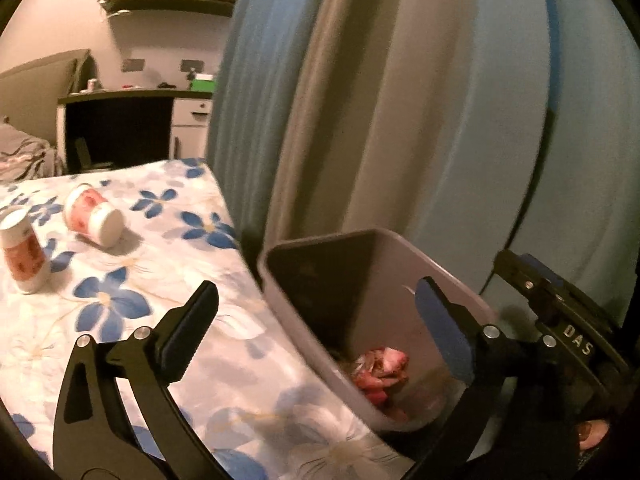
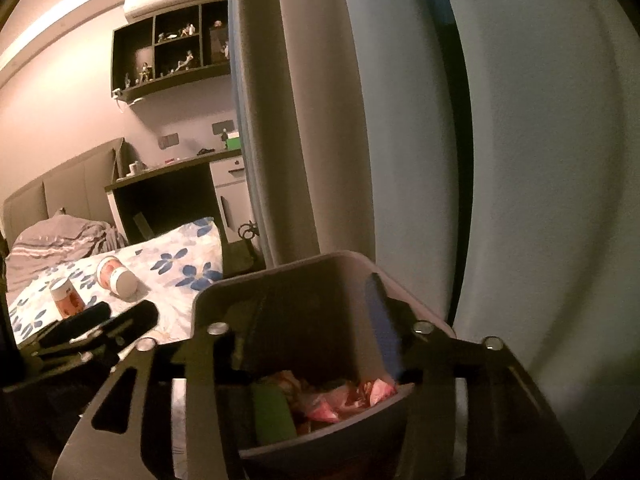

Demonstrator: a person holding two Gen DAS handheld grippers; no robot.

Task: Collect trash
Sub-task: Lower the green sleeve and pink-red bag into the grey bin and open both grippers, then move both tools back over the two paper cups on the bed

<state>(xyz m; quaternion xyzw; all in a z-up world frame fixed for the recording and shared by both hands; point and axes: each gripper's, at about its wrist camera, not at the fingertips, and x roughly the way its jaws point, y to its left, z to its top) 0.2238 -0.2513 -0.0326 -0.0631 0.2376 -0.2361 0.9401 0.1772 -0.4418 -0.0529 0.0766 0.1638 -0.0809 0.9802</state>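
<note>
Far left on the table [image 1: 160,280], a standing cup [image 1: 22,250], and just beside it a lying cup [image 1: 94,216], tipped on its side. Both still to pick up, and both well apart from the left gripper [image 1: 316,296]: wide open, holding nothing, one finger over the cloth and the other over the bin [image 1: 320,240]. Down low in the bin, pink scrunched trash [image 1: 382,368] and something green [image 2: 272,416]. Further right, the right gripper [image 2: 316,300] above the bin, wide open too, nothing in it. Looks like the gap between a drop and the next pick. Next, most likely: swing left to the lying cup, put a finger on each side, then squeeze softly so as not to crush it or roll it away
</note>
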